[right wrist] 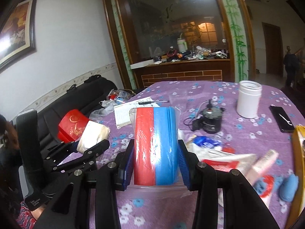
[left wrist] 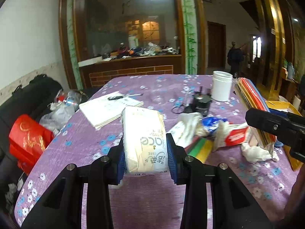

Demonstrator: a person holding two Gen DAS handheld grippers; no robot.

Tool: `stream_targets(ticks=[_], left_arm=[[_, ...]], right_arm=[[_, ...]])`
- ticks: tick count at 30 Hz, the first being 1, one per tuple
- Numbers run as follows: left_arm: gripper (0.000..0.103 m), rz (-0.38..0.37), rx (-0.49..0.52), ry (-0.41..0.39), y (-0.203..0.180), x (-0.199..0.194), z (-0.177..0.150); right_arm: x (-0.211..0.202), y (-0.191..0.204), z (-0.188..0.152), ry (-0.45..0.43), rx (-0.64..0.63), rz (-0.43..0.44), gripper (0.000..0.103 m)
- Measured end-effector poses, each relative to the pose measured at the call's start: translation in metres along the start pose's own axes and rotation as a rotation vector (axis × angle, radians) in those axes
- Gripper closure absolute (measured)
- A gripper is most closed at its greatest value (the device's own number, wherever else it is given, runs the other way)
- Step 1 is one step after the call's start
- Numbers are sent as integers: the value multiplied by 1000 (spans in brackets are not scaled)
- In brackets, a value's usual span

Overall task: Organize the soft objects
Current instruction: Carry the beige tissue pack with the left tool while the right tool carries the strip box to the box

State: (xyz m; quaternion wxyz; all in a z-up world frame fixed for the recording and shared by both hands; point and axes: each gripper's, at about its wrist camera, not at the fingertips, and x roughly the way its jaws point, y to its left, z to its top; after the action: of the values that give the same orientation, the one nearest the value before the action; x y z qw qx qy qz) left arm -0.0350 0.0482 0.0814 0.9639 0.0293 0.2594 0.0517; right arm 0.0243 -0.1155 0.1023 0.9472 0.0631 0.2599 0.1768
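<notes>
Two packs are held upright above the purple flowered tablecloth (left wrist: 144, 200): the cream plastic-wrapped tissue pack (left wrist: 144, 139) is clamped in the left gripper (left wrist: 145, 158), left of the red-and-blue sheets in a clear bag (right wrist: 156, 145), clamped in the right gripper (right wrist: 155, 164).

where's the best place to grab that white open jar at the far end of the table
Take the white jar across its straight round body, below the threaded neck, coming in level from the near side. It stands upright and open, so a side grip keeps it steady.

Around the white jar (right wrist: 249, 101) on the purple floral tablecloth (right wrist: 228, 95): a small motor (right wrist: 210, 121) beside it, a notebook (right wrist: 126, 114) with pen (right wrist: 154, 102) well left.
</notes>
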Motion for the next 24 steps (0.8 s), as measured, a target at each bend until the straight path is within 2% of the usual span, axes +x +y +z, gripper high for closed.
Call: stream_targets(ticks=[13,18,24], left_arm=[[68,-84,106,-7,-68,-12,14],[68,-162,148,8,-102,-15,20],[68,-271,237,14,-162,-24,23]], right_arm=[[-55,-61,-12,-44,129,-49,60],[-78,-91,-17,-74,185,-80,60],[-104,-128,-24,-106,251,-131,60]])
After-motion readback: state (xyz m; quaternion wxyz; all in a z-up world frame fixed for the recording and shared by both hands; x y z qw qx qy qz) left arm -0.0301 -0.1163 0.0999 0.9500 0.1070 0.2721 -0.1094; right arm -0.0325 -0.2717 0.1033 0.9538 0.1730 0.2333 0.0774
